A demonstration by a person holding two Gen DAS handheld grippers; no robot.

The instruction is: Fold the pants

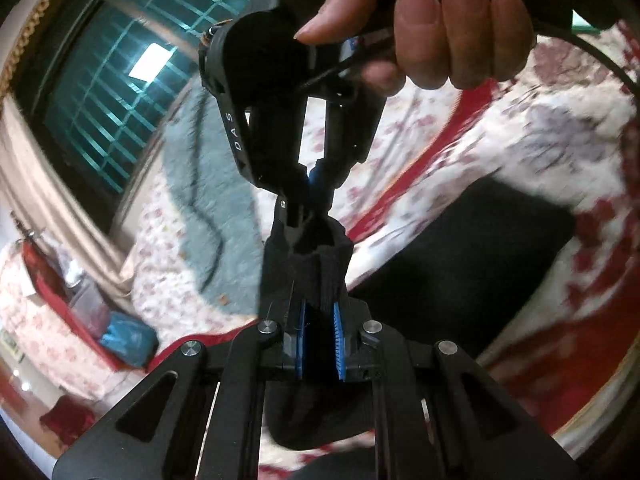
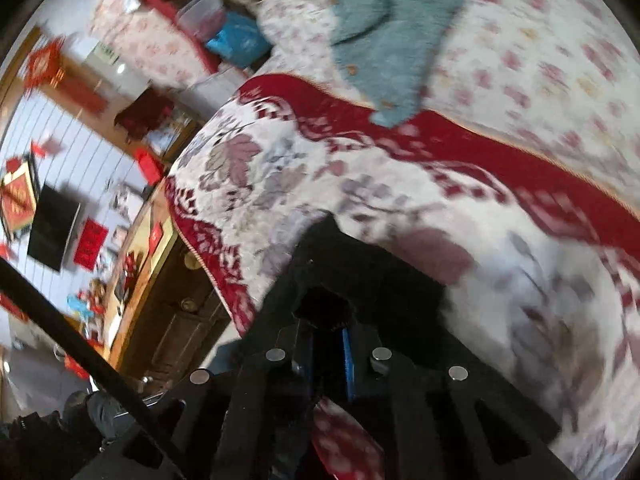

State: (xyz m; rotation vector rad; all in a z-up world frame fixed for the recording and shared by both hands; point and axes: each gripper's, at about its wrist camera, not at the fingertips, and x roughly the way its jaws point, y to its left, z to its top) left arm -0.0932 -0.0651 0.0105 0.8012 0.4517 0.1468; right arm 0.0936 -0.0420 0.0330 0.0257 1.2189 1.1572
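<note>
Closest to me, my left gripper [image 1: 320, 320] has its fingers pinching a bunched edge of the black pants [image 1: 460, 256]; my right gripper [image 1: 310, 196], facing it, has its fingers clamped on the same soft, ribbed fabric. I judge the fold as mid-way: one edge is lifted, the rest lies flat on the bed [image 1: 520, 140]. Beyond that, the quilted floral cover with red border, then a fluffy teal blanket [image 2: 384, 40].

The floral bedspread [image 1: 440, 128] is viewed closely from above by both wrist cameras; its red border [image 2: 480, 148] is shared.
</note>
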